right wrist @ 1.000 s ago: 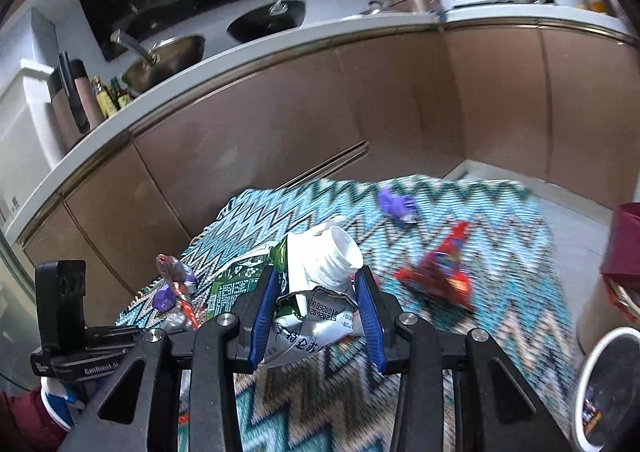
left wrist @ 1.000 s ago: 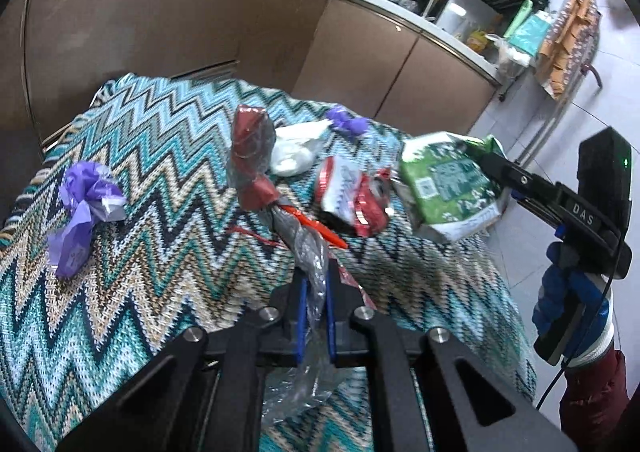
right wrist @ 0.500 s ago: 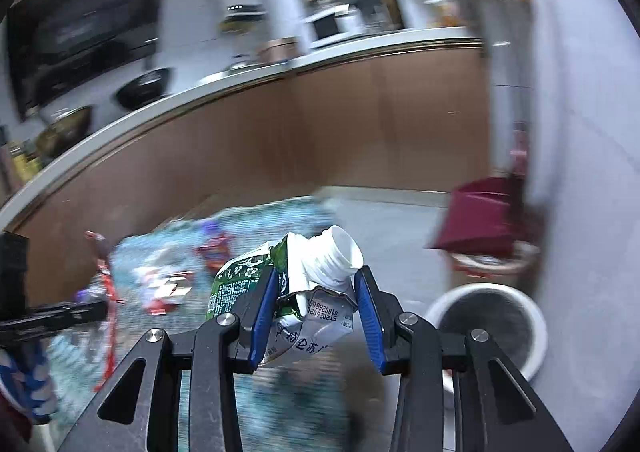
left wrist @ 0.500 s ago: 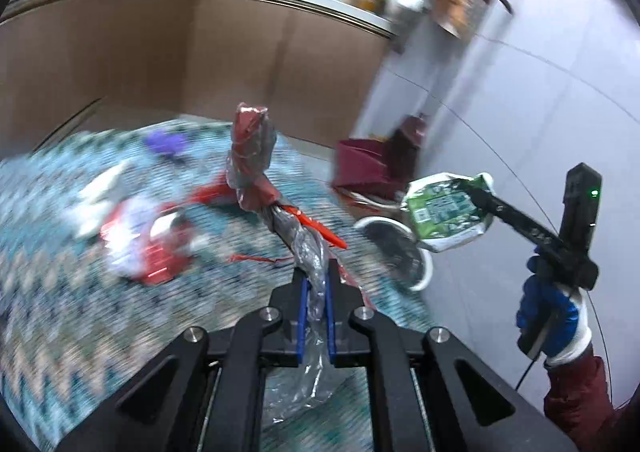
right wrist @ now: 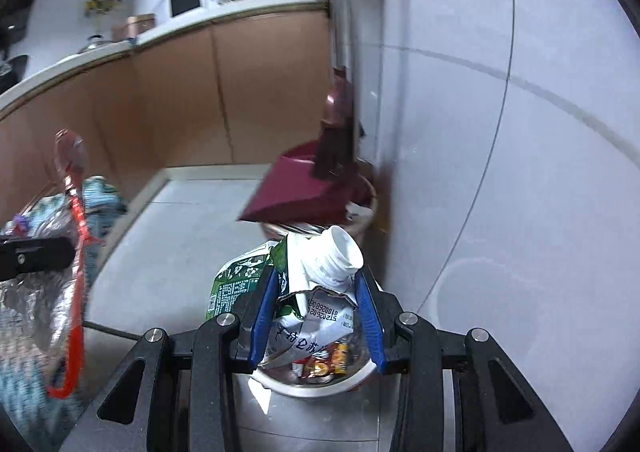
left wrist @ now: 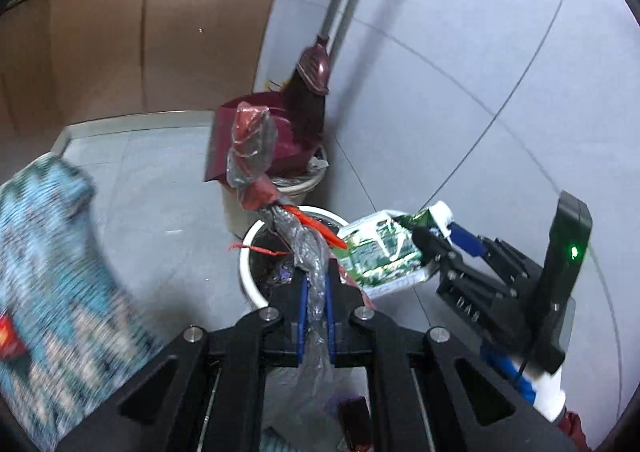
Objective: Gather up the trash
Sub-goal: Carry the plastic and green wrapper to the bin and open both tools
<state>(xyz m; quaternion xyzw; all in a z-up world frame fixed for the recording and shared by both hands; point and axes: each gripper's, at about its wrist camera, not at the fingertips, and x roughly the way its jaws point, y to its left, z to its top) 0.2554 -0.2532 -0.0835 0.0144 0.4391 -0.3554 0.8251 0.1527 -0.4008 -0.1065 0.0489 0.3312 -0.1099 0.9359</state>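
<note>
Right gripper point(right wrist: 316, 316) clamps the crushed carton point(right wrist: 312, 292) directly above the white bin point(right wrist: 320, 388). Left gripper point(left wrist: 316, 292) pinches the plastic wrapper point(left wrist: 256, 155), upright, at the bin's near rim.

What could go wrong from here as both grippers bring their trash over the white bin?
1. The left gripper pinches only the lower end of the long plastic wrapper; its tall top leans past the white bin rim and may land on the floor.
2. The crushed green carton in the right gripper is wide; released off-centre, it could catch the rim.
3. Both loads nearly touch over the bin, so they may snag.
</note>
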